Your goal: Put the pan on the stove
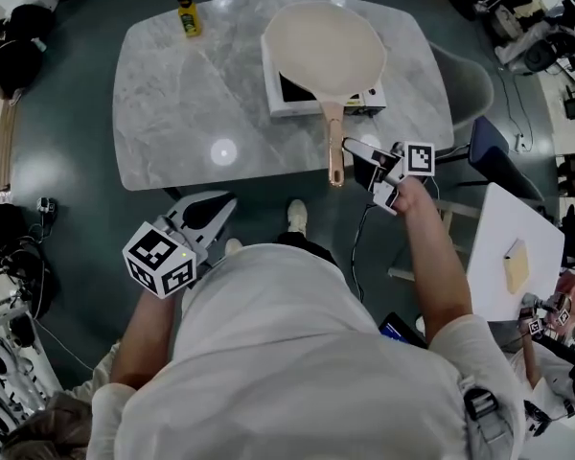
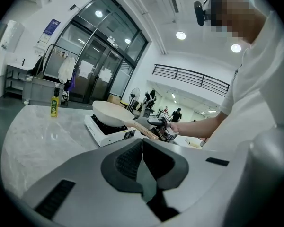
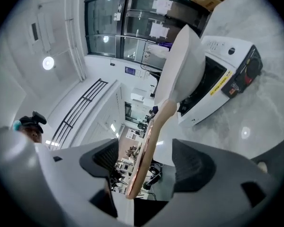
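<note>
A cream pan (image 1: 323, 46) rests on the white portable stove (image 1: 289, 103) at the far right of the marble table (image 1: 192, 103). Its wooden handle (image 1: 334, 142) sticks out toward me past the table edge. My right gripper (image 1: 359, 166) is at the handle's end. In the right gripper view the handle (image 3: 144, 160) runs between the jaws of the right gripper (image 3: 147, 162), which stand wide apart, and neither pad presses on it. My left gripper (image 1: 220, 209) hangs close to my body, off the table's front edge. The left gripper (image 2: 142, 162) has its jaws shut on nothing.
A small bottle with a yellow label (image 1: 187, 14) stands at the table's far left corner. A grey chair (image 1: 465, 84) sits by the right side of the table. A white side table (image 1: 517, 247) is to my right, and cables and gear line the floor edges.
</note>
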